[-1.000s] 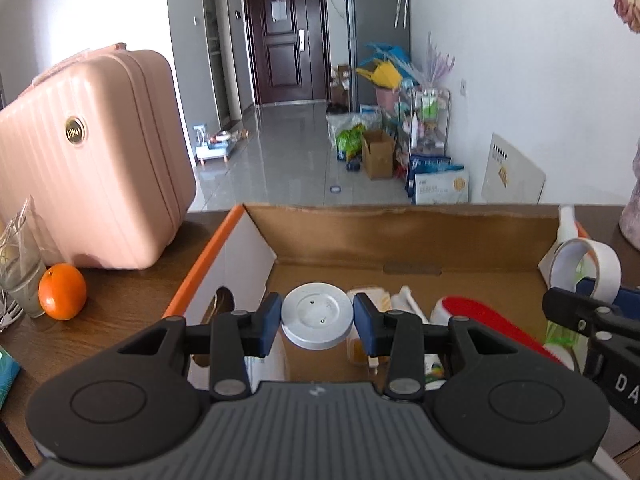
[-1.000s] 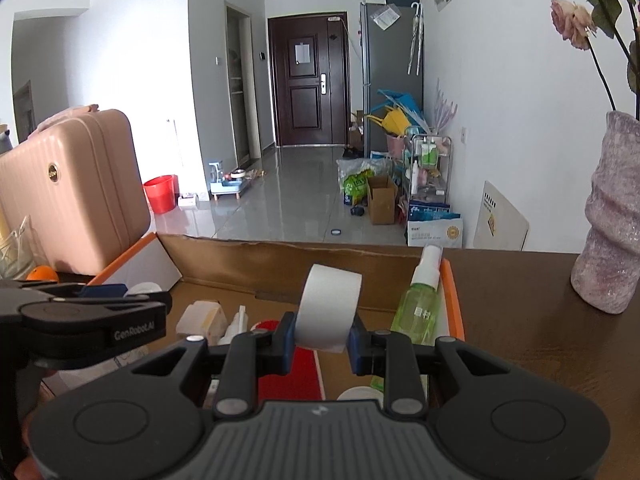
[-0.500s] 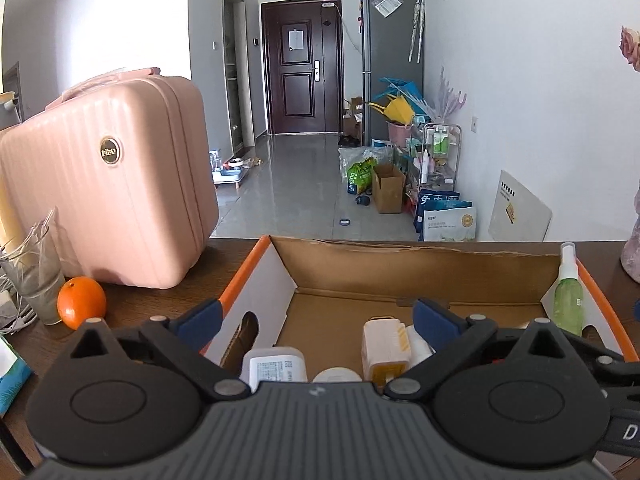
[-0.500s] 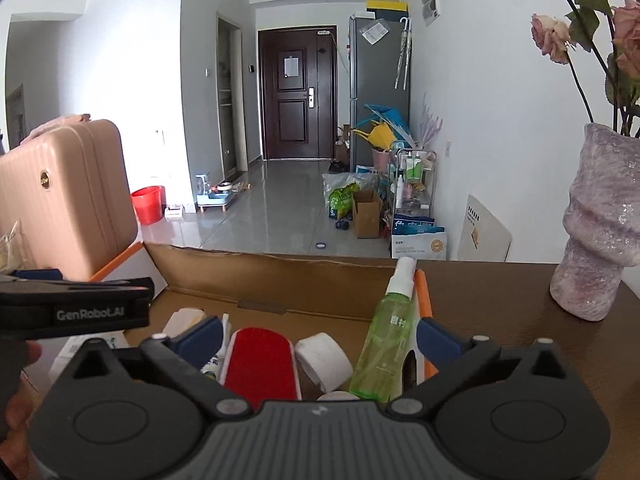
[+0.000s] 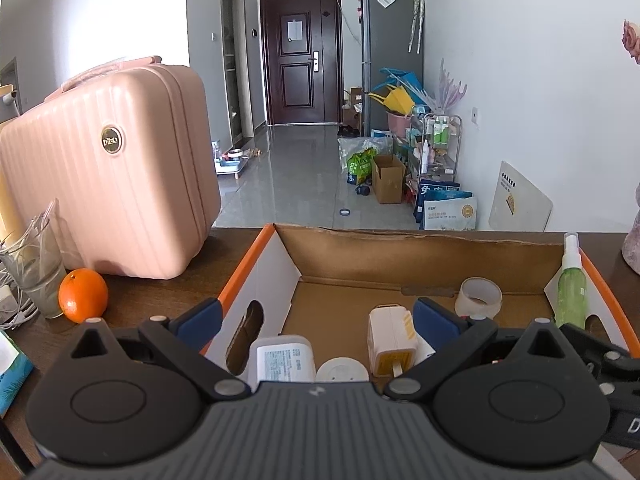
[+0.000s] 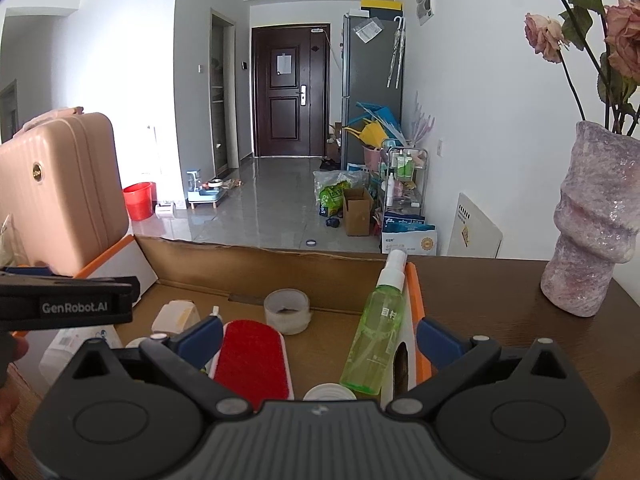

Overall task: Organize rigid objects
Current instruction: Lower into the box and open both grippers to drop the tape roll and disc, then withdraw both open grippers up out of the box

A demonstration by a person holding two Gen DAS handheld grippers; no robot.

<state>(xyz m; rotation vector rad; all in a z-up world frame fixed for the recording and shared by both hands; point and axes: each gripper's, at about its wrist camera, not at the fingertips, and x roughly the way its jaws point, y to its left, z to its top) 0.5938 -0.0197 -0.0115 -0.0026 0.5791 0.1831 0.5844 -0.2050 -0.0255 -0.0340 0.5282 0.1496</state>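
- The left gripper (image 5: pixel 316 318) is spread wide and grips nothing, above the near left of the box (image 5: pixel 420 248).
- The right gripper (image 6: pixel 320 334) is spread wide too, empty, over the box's near right.
- In the box: tape roll (image 6: pixel 287 311) near the far wall, spray bottle (image 6: pixel 374 338) leaning on the right wall, red brush (image 6: pixel 251 360) lying flat, white disc (image 5: pixel 341 370) at the near edge.
- An orange (image 5: pixel 83 295) sits left of the box, beside a pink suitcase (image 5: pixel 108 168).

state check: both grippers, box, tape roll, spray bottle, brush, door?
left gripper: open, empty
right gripper: open, empty
box: open-topped
tape roll: lying in box, free
spray bottle: capped, leaning on box wall
brush: flat in box
door: shut
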